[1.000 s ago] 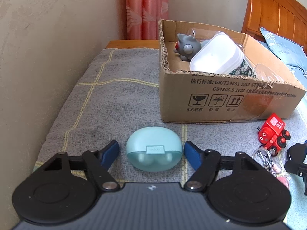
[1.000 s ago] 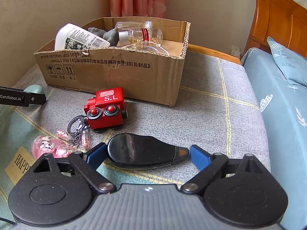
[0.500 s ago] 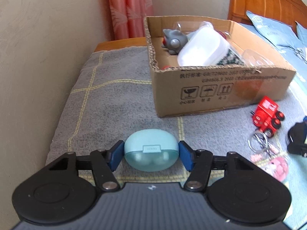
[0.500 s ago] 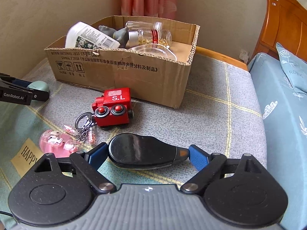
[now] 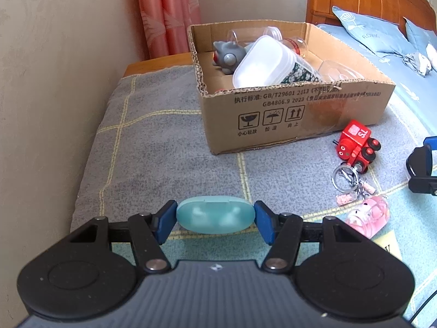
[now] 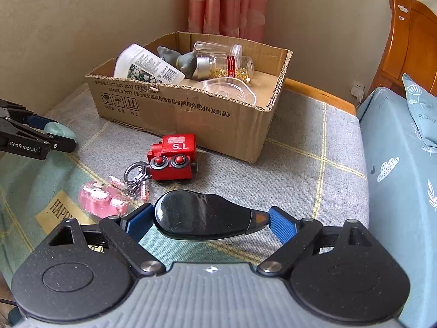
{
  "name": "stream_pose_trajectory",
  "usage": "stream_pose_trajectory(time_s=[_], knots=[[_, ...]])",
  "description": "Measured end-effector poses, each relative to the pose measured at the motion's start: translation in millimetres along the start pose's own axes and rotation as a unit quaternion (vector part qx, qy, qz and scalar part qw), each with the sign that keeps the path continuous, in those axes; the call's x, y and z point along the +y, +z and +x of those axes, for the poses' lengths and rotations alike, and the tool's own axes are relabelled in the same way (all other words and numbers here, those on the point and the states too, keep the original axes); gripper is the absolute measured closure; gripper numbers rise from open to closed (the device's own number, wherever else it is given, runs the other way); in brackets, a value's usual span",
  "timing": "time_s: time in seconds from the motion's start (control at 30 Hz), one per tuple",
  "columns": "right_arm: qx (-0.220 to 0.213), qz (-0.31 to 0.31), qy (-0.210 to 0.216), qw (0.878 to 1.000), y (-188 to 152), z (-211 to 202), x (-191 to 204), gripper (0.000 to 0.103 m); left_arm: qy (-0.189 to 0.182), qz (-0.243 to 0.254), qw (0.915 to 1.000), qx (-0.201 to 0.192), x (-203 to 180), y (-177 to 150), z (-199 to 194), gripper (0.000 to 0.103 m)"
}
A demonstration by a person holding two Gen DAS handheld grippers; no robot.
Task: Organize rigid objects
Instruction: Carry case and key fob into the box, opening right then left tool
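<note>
My left gripper (image 5: 215, 218) is shut on a light teal earbud case (image 5: 215, 214) and holds it lifted above the grey blanket. My right gripper (image 6: 207, 220) is shut on a glossy black oval case (image 6: 202, 214), also raised off the bed. The cardboard box (image 5: 297, 117) stands ahead; in the right wrist view it (image 6: 191, 114) holds a white bottle (image 6: 147, 65), a grey toy (image 6: 180, 60), a clear jar (image 6: 226, 67) and a clear lid. The left gripper with the teal case shows at the left of the right wrist view (image 6: 58, 134).
A red toy train (image 6: 173, 161) with a keyring (image 6: 133, 170) and a pink charm (image 6: 105, 201) lies on the blanket in front of the box. A wall runs along the left, a curtain (image 6: 226, 2) behind the box, a wooden headboard (image 6: 409, 43) at the right.
The left gripper closed on the teal case and lifted it off the blanket. The right gripper rose with the black case; the box now looks farther away in both views.
</note>
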State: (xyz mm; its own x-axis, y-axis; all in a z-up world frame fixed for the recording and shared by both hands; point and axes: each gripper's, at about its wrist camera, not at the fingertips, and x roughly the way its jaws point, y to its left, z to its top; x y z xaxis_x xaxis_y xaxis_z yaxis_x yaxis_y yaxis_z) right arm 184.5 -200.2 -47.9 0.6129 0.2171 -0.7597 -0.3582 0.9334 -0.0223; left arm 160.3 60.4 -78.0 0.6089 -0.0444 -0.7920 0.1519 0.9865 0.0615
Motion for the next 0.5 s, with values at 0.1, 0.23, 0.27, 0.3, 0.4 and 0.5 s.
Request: stream_pose_trajectory(time_s=[0.1, 0.23, 0.27, 0.3, 0.4, 0.5], knots=[[-0.002, -0.004, 0.005, 1.000, 1.0, -3.0, 0.8, 0.010, -0.002, 0.004, 1.0000, -0.005, -2.1, 2.1, -6.9, 0.043], [-0.004, -0.014, 0.014, 1.000, 7.2, -7.8, 1.4, 0.010, -0.007, 0.013, 0.9998, -0.011, -5.9, 6.1, -17.5, 0.043], [-0.006, -0.018, 0.016, 1.000, 10.0, -9.6, 1.1, 0.010, -0.009, 0.016, 0.9998, -0.012, -6.5, 7.7, -20.0, 0.043], [-0.010, -0.021, 0.018, 1.000, 13.3, -11.7, 0.5, 0.010, -0.010, 0.018, 0.9997, -0.014, -7.3, 8.9, -23.4, 0.043], [-0.020, -0.026, 0.026, 0.999, 27.3, -18.0, -2.3, 0.010, -0.016, 0.024, 0.9994, -0.021, -9.7, 13.1, -34.0, 0.043], [-0.033, -0.031, 0.031, 0.999, 44.2, -22.8, -6.0, 0.010, -0.024, 0.030, 0.9988, -0.031, -13.1, 17.3, -44.8, 0.043]])
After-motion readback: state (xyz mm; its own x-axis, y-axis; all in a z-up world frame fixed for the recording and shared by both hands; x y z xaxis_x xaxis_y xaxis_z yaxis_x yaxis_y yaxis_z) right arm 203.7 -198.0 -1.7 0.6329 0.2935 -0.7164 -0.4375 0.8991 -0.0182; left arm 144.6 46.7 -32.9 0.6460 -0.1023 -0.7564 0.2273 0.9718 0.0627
